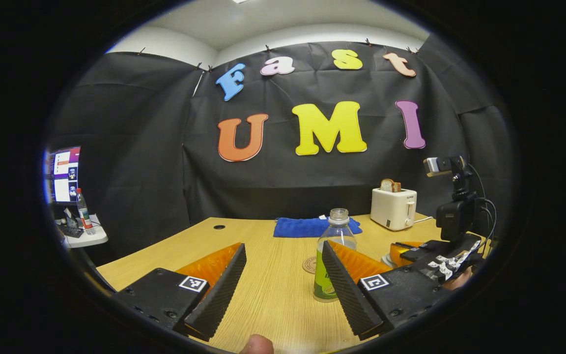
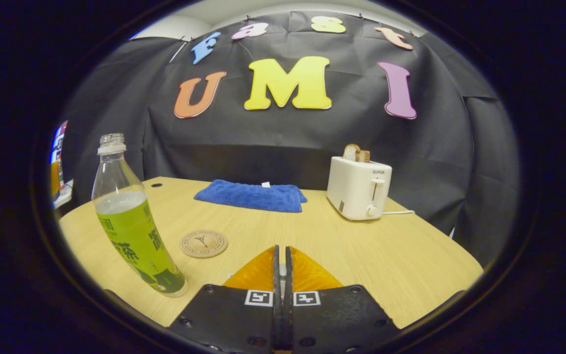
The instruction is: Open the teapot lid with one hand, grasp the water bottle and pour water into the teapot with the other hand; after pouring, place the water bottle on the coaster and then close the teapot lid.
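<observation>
An uncapped clear water bottle (image 1: 333, 231) (image 2: 133, 231) with green liquid stands upright on the wooden table. Beside it lies a round cork coaster (image 1: 309, 264) (image 2: 204, 243). My left gripper (image 1: 283, 246) is open wide, and the bottle stands just beyond its right finger, partly hidden by it. My right gripper (image 2: 281, 248) has its fingers pressed together on a thin pale sliver. In the left gripper view the right gripper (image 1: 400, 249) sits low at the right over a small white rim (image 1: 385, 259) that looks like the teapot. The teapot's body is hidden beneath it.
A white toaster (image 2: 359, 189) (image 1: 393, 207) holding bread stands at the back right, its cord trailing right. A folded blue cloth (image 2: 251, 195) (image 1: 302, 227) lies at the back middle. At far left are a monitor (image 1: 65, 173) and a side shelf with another bottle (image 1: 84, 211).
</observation>
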Available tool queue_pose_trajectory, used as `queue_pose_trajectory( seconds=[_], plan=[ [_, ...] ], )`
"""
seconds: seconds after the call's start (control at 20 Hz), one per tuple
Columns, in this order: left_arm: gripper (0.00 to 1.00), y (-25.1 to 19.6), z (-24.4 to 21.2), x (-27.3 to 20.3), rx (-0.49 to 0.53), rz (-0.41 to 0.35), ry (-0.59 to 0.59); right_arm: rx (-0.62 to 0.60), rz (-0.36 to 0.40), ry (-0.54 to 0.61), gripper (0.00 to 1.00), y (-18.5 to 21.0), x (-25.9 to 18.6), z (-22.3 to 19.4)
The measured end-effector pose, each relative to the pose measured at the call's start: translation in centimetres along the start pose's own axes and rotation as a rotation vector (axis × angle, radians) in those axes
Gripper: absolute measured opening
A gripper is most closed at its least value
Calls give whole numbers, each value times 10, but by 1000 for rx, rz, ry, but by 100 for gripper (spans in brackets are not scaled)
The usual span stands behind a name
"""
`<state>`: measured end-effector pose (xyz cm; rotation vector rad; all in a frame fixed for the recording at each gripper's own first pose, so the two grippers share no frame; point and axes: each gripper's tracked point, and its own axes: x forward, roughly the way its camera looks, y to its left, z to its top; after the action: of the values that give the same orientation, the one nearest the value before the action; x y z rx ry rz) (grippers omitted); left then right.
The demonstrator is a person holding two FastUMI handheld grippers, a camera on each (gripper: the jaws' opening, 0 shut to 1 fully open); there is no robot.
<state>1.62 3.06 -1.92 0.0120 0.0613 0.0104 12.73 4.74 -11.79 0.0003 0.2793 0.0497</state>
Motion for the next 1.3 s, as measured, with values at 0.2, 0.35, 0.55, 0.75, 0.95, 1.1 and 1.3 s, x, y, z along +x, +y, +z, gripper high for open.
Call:
queue_pose_trajectory(
  seconds=[0.2, 0.35, 0.55, 0.75, 0.95, 1.1, 1.3],
  plan=[
    [97, -4, -8, 3, 3, -13, 21, 43, 28, -49, 0, -1, -7, 19],
    [97, -17, -14, 4, -15, -42, 30, 60, 55, -67, 0, -4, -16, 33],
    [97, -38, -33, 3, -41, -75, 66, 50, 67, -100, 0, -25, -41, 48],
    [98, -58, -63, 6, -36, -107, 143, 49, 58, -128, 0, -46, -66, 50],
    [98, -74, -87, 20, -55, -125, 197, 44, 56, -118, 0, -58, -81, 42],
    [98, -76, -100, 36, -74, -120, 231, 51, 49, -118, 0, -68, -87, 40],
    [98, -74, -110, 56, -69, -103, 252, 46, 41, -118, 0, -78, -89, 40]
  ],
)
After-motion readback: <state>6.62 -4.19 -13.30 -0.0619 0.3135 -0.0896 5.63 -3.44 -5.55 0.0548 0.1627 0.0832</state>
